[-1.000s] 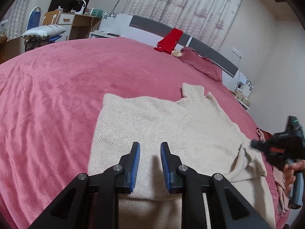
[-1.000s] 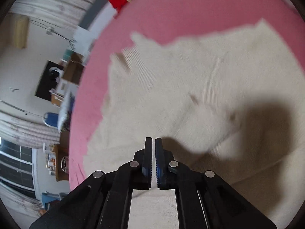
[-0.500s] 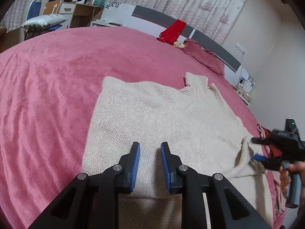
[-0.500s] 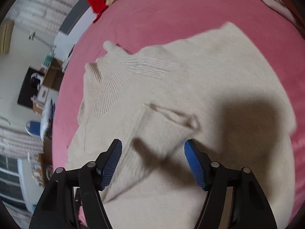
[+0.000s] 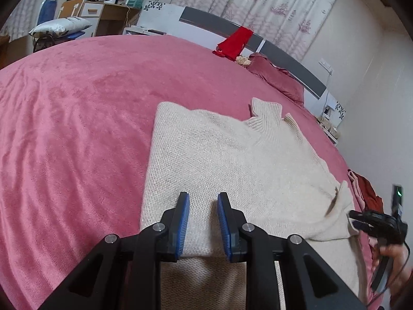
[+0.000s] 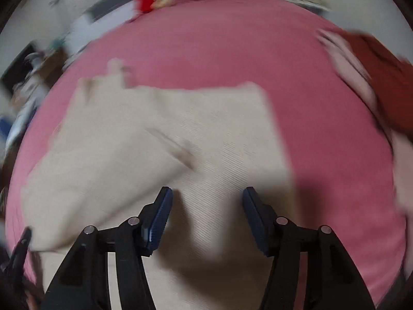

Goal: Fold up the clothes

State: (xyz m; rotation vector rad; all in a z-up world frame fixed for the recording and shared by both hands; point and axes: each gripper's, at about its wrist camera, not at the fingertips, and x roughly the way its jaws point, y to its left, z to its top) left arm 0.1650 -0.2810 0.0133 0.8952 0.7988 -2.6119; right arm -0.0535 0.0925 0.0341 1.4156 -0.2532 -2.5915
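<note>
Both claws are apart and hold nothing: the left gripper (image 5: 202,206) and the right gripper (image 6: 206,201) hang over the cream knitted sweater (image 5: 232,162), which lies flat on the pink fuzzy bed cover (image 5: 77,116).

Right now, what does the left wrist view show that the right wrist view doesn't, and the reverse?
Only the left wrist view shows the sweater's ribbed collar sharply, the desk and the right gripper at the sweater's edge. Only the right wrist view, which is blurred, shows the right gripper's wide-open jaws and the dark red garment fully. Both show the cream sweater on the pink blanket.
</note>
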